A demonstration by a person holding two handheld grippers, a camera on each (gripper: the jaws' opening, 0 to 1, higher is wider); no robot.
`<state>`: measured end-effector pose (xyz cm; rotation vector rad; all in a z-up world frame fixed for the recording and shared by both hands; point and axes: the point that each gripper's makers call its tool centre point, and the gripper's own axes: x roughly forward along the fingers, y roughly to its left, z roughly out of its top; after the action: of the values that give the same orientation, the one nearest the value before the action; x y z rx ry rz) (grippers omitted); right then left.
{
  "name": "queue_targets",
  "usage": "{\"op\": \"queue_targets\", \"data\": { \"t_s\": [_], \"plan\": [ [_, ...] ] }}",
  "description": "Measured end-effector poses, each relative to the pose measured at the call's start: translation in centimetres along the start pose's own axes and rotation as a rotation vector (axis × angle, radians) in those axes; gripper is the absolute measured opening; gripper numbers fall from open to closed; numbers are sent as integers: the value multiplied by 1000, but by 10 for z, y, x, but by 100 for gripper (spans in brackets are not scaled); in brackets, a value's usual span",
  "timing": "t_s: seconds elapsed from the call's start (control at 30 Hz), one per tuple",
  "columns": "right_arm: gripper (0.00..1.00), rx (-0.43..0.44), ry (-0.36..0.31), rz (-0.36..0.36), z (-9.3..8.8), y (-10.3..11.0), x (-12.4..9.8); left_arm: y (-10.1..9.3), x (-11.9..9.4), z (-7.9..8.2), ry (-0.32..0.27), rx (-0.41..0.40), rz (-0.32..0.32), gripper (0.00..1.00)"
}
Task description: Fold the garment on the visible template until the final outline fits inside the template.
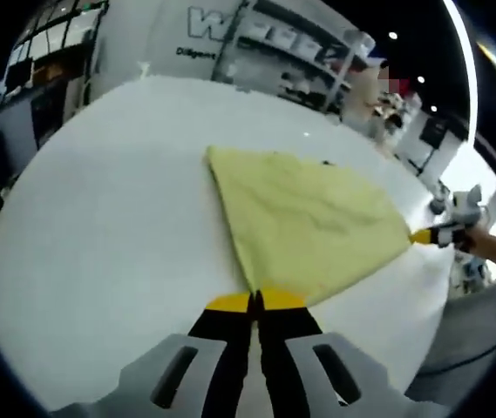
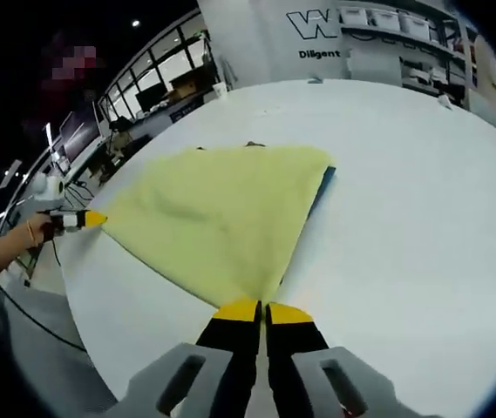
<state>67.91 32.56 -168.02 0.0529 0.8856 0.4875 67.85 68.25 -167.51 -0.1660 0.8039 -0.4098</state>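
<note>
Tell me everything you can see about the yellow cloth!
The yellow cloth is a soft, matte, pale yellow garment, slightly wrinkled, spread over a white table. It is stretched into a rough triangle. The left gripper pinches one corner with its jaws shut, and the right gripper pinches another, so the fabric looks pulled taut between them. In the right gripper view a dark blue edge peeks out from under its far side, possibly the template.
</note>
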Motion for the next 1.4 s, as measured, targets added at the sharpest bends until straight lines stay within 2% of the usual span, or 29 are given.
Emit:
{"op": "queue_targets", "data": {
  "t_s": [0.1,0.23,0.27,0.33,0.37,0.4,0.47,0.53,0.6,0.73,0.8,0.9,0.97,1.0,1.07,1.13,1.27,1.4],
  "plan": [
    [0,2,1,-7,-8,1,-5,-6,-2,-6,17,31,-2,0],
    [0,-18,-2,-26,-9,1,-5,-9,-3,-10,32,46,-8,0],
    [0,-42,-1,-32,-8,0,-6,-7,-3,-8,22,96,4,0],
    [0,-46,0,-32,-8,3,-7,-10,-4,-7,15,103,0,0],
    [0,-43,-9,-16,-6,6,-10,-10,-5,-3,-2,106,-16,0],
    [0,-29,-46,14,0,11,-12,-16,-6,1,-24,97,-52,0],
    [4,5,-94,24,6,14,-17,-16,-12,3,-35,89,-44,0],
    [7,-28,-87,8,4,20,-33,-17,-18,8,-50,122,-26,2],
    [7,-43,-93,-2,3,19,-38,-16,-22,9,-51,139,-19,1],
    [6,-18,-103,-24,-4,9,-38,-3,-28,2,-19,152,30,2],
    [6,-24,-117,-26,-5,14,-44,-3,-34,-3,0,177,45,1],
    [14,-16,-153,-32,-6,22,-60,-6,-41,-2,-10,190,42,4],
    [21,-46,-186,-39,-2,23,-64,-12,-48,3,-44,225,31,9],
    [23,-48,-197,-40,1,24,-67,-16,-52,10,-92,258,29,14],
    [26,-51,-212,-34,-1,29,-72,-22,-62,17,-154,247,33,25],
    [26,-55,-222,-26,1,31,-75,-29,-69,21,-183,259,33,37],
    [34,-94,-275,-17,5,46,-96,-45,-87,31,-267,302,40,51],
    [59,-99,-343,-52,13,44,-104,-57,-100,33,-325,296,36,63]
  ]
}}
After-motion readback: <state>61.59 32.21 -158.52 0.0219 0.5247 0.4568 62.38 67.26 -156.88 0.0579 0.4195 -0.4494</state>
